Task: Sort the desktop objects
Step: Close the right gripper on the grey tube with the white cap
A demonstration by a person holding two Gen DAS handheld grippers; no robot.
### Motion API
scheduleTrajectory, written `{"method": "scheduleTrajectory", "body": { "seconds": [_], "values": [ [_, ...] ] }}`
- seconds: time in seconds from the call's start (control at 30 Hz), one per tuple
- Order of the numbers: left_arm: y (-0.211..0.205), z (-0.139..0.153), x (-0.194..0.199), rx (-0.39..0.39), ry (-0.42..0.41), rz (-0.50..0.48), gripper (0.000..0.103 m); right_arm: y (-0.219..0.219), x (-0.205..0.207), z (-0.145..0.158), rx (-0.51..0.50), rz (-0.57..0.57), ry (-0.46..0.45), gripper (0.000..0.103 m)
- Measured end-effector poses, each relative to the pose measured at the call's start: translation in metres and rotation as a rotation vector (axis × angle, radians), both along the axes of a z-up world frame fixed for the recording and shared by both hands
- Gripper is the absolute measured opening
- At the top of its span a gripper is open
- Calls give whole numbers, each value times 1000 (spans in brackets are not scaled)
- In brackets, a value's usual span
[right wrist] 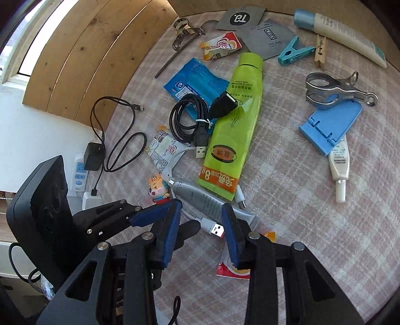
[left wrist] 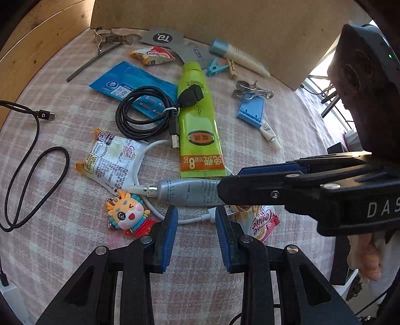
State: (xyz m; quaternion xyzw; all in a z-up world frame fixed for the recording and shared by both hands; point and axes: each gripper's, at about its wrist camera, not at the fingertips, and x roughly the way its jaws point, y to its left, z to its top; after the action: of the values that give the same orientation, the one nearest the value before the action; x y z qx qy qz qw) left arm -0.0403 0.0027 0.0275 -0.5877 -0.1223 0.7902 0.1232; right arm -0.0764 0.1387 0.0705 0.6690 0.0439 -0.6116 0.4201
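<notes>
A pink plaid cloth is strewn with items. A silver Avon tube lies just ahead of my left gripper, which is open and empty above a white USB cable. My right gripper is open and empty; its fingers straddle the silver tube's flat end and the white USB plug. In the left wrist view the right gripper's fingers reach in from the right over the tube's end. A green tube, a coiled black USB cable and a dragon keychain lie nearby.
Coffee-mate sachets, a blue packet, a blue phone stand, metal clips, a teal peg, a wooden peg, a white tube and grey cards lie about. A power strip sits off the cloth's left.
</notes>
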Motion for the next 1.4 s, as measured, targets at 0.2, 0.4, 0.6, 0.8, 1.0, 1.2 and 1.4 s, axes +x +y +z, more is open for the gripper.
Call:
{"method": "scheduleTrajectory", "body": {
  "seconds": [0.2,0.4,0.6,0.8,1.0,1.2,1.4],
  "values": [
    [9,-8,-8,11,-7,-5,28,-7,-12,-19,32,10,-21,34],
    [8,-8,-10,14,0,-10,29,8,-18,-25,-35,-24,-146,34],
    [15,-8,-11,-8,-5,-3,31,4,-21,-17,9,-24,-7,29],
    [11,-10,-11,-9,-12,18,32,-16,-19,-27,38,80,-3,30],
    [14,-8,-13,-3,0,32,35,-20,-21,-31,5,109,-84,36],
    [21,-7,-14,77,8,30,35,-5,-28,-35,-6,49,-104,27],
    [35,-5,-18,108,3,2,33,16,-34,-37,-54,-34,-161,21]
  ]
}}
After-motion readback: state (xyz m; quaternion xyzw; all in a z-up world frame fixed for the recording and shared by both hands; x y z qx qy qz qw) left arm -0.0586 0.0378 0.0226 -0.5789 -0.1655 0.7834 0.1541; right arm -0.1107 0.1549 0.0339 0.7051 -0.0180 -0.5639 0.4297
